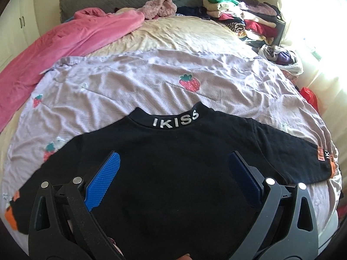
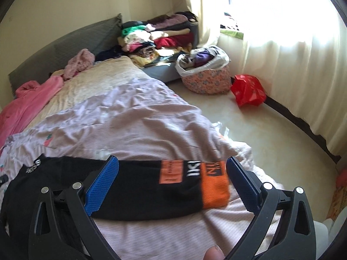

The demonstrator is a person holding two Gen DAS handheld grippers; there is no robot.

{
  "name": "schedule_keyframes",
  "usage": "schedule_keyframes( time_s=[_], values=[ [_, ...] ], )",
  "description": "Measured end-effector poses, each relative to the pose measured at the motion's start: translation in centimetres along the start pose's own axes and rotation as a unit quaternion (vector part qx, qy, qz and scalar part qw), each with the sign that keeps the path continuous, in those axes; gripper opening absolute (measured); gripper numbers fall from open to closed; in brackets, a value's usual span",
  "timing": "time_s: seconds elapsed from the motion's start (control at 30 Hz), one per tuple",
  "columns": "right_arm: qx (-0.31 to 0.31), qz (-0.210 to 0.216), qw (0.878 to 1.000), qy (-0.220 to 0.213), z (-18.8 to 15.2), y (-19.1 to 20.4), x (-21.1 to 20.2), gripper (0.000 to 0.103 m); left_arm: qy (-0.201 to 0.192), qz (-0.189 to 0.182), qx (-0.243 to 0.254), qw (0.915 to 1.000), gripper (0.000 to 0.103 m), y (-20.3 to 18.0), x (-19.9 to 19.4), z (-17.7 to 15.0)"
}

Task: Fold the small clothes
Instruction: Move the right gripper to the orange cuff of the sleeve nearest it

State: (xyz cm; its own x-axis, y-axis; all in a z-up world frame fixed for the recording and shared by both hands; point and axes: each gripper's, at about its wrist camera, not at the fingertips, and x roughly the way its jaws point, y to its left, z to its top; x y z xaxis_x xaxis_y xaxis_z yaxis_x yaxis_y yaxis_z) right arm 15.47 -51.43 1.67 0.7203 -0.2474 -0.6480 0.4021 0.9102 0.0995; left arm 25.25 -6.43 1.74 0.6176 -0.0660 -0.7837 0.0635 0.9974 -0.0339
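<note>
A small black top (image 1: 173,160) with "IKISS" on its collar lies flat on a lilac strawberry-print sheet (image 1: 134,86), sleeves spread to both sides. My left gripper (image 1: 173,160) hovers open over the chest of the top, blue pads wide apart, nothing held. In the right wrist view the right sleeve (image 2: 151,186) stretches sideways and ends in an orange cuff (image 2: 214,186). My right gripper (image 2: 172,164) is open above that sleeve, its pads on either side of it.
A pink blanket (image 1: 65,43) lies along the bed's left side. Stacked clothes (image 2: 156,36) sit at the head of the bed. On the floor right of the bed are a floral basket (image 2: 206,78) and a red bag (image 2: 247,88). A curtain (image 2: 292,65) hangs behind them.
</note>
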Motion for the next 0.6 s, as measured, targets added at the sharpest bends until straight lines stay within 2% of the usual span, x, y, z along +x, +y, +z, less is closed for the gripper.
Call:
schedule_keyframes(
  time_s=[0.3, 0.37, 0.4, 0.6],
  values=[
    [0.028, -0.019, 0.998, 0.059, -1.0, -4.6, 4.8, 0.098, 0.027, -0.016, 0.005, 0.9995, 0.094, -1.1, 4.2, -2.9],
    [0.031, -0.028, 0.997, 0.071, -1.6, -5.3, 5.6, 0.088, 0.027, -0.019, 0.005, 0.9994, 0.094, -1.3, 4.8, -3.5],
    [0.030, -0.031, 0.996, 0.076, -1.7, -5.7, 6.0, 0.076, 0.028, -0.021, 0.005, 0.9994, 0.094, -1.5, 5.0, -3.8],
    [0.038, -0.030, 0.993, 0.107, -3.0, -7.3, 7.4, 0.059, 0.036, -0.026, 0.024, 0.9987, 0.094, -2.2, 6.2, -5.1]
  ],
)
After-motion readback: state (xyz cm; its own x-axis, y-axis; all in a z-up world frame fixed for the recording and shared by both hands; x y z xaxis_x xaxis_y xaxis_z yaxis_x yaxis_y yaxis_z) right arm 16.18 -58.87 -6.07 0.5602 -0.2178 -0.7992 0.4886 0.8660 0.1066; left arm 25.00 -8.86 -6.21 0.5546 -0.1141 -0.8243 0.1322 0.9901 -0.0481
